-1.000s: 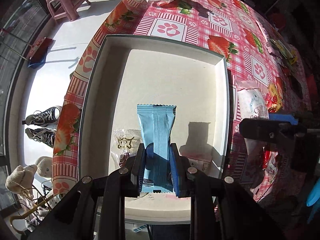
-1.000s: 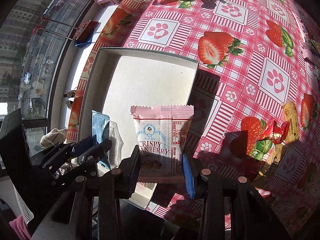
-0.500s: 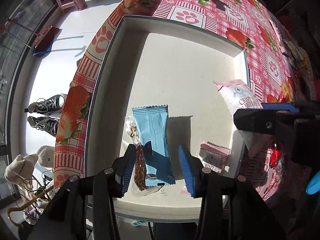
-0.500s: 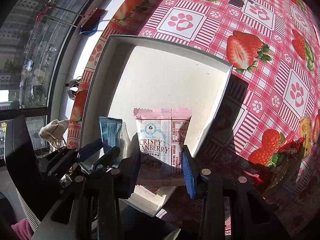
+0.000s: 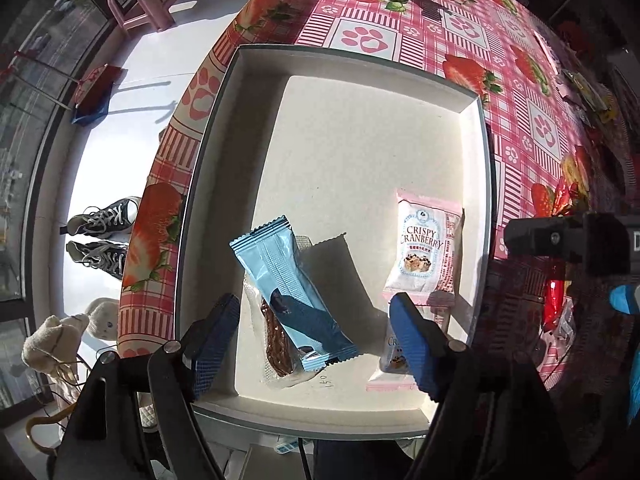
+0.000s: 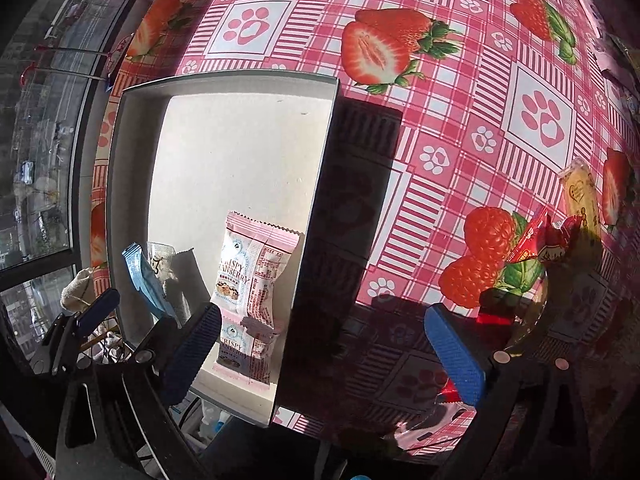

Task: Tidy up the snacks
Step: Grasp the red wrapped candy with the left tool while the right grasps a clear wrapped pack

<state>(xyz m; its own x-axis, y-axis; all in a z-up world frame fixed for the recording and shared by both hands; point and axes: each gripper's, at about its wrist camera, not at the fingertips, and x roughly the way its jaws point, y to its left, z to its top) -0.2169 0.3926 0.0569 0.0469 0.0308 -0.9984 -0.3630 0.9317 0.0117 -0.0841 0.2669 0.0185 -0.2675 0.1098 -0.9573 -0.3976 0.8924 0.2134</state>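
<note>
The white tray [image 5: 482, 184] stood on the strawberry tablecloth [image 5: 460, 36] and filled the middle of the left wrist view. Four snacks already lay inside it, all in its lower part. The light blue packet [image 5: 280, 276] lay slanted in the lower centre of the frame, resting partly on a clear packet with a brown snack [image 5: 276, 340]. To the right, near the tray's right wall, was the pink cranberry packet [image 5: 424, 248], and a second pink packet [image 5: 394, 360] lay just below it, partly hidden behind a gripper finger.

The left gripper [image 5: 316, 344] stood over the blue packet with its jaws opening; the packet was between them but the pads did not press on it. The right gripper [image 6: 324, 344] had its jaws opening too, and nothing was held between them; the tray wall and the tablecloth were under it.

So a part of the work seemed done, and both tongs were free. What remained was outside the tray: a red wrapped snack [image 6: 532, 240] and a yellow packet [image 6: 580, 196] at the right of the right wrist view, and a few more small packets [image 5: 588, 96] in the upper right of the left wrist view, too small to name. Most of the tray floor was bare.
</note>
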